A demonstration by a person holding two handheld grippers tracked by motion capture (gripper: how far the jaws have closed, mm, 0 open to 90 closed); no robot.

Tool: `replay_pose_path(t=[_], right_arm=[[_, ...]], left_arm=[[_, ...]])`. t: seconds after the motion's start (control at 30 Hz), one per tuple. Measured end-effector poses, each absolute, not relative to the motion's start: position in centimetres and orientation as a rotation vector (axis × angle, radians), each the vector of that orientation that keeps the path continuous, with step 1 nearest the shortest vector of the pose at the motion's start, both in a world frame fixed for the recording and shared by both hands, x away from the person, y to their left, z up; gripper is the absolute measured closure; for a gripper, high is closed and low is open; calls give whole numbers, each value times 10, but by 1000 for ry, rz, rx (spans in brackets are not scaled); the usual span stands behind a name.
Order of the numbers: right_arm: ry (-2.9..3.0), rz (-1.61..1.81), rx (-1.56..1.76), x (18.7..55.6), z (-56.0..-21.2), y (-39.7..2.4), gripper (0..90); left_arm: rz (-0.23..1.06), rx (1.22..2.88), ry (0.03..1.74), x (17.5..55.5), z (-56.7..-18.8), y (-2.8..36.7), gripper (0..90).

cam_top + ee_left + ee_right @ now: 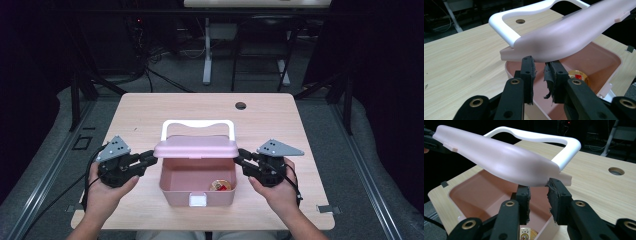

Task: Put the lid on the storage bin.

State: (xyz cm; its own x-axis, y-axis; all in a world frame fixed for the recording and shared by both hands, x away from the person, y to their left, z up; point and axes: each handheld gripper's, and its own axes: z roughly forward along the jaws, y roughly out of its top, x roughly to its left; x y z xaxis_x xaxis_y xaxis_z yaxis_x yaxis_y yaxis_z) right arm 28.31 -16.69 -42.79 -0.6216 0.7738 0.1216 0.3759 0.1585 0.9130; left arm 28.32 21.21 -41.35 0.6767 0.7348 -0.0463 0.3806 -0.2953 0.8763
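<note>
High view is showing the left gripper and right gripper pinching the pink lid at its ends, between them, over the open box. Lifting looks done; setting it aside is remaining.

Dim room, grey floor, wooden table, cables.

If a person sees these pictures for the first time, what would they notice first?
Probably the pink lid raised over the open pink box at the table's middle, with the left gripper and right gripper at its two ends. A small gold item lies inside the box.
</note>
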Motion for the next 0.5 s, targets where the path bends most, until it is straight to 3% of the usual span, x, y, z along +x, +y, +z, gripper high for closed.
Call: replay_pose_path(t=[0.5], right_arm=[[2103,1467,1095,273,-443,-172,765]], left_arm=[[448,1927,871,272,-426,215,768]])
